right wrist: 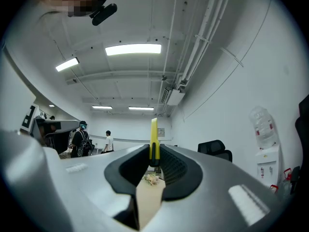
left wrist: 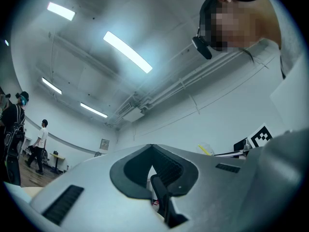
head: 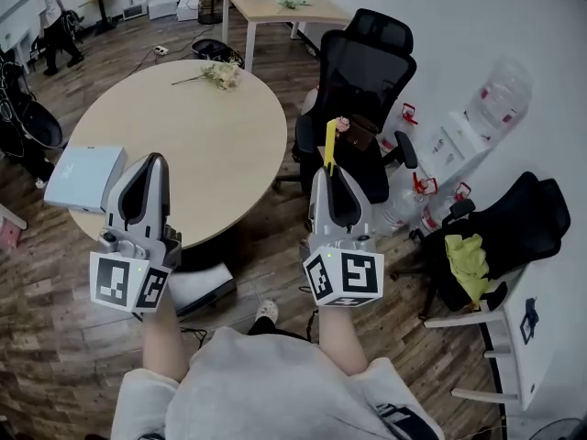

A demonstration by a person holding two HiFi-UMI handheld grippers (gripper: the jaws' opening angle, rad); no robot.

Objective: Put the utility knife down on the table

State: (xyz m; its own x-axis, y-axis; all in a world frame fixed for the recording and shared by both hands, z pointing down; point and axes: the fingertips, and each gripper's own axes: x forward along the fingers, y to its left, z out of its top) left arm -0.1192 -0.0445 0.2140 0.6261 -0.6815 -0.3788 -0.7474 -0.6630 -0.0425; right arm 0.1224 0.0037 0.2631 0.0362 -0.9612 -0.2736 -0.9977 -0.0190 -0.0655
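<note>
At 9 o'clock of the head view, a pale box (head: 84, 178) lies on the left edge of the round wooden table (head: 188, 140). Just beside the box, toward 3 o'clock, the left gripper (head: 154, 159) is held over the near rim of the table and points to 12 o'clock. In the left gripper view its two dark pads (left wrist: 166, 164) come together at the tip, and I see nothing between them. At the far side of the table, near 12 o'clock, there is a small bunch of flowers (head: 220, 74).

Toward 3 o'clock from the table, the right gripper (head: 331, 174) is held in the air, off the table's edge, also pointing to 12 o'clock. Its jaws are pressed on the yellow utility knife (right wrist: 154, 135). The knife stands upright between them and its end rises past the tips. In the head view the knife shows in front of a black office chair (head: 367, 81), which stands just beside the table. At 4 o'clock, well apart, a second black chair (head: 518, 223) carries a yellow-green cloth (head: 469, 255).
</note>
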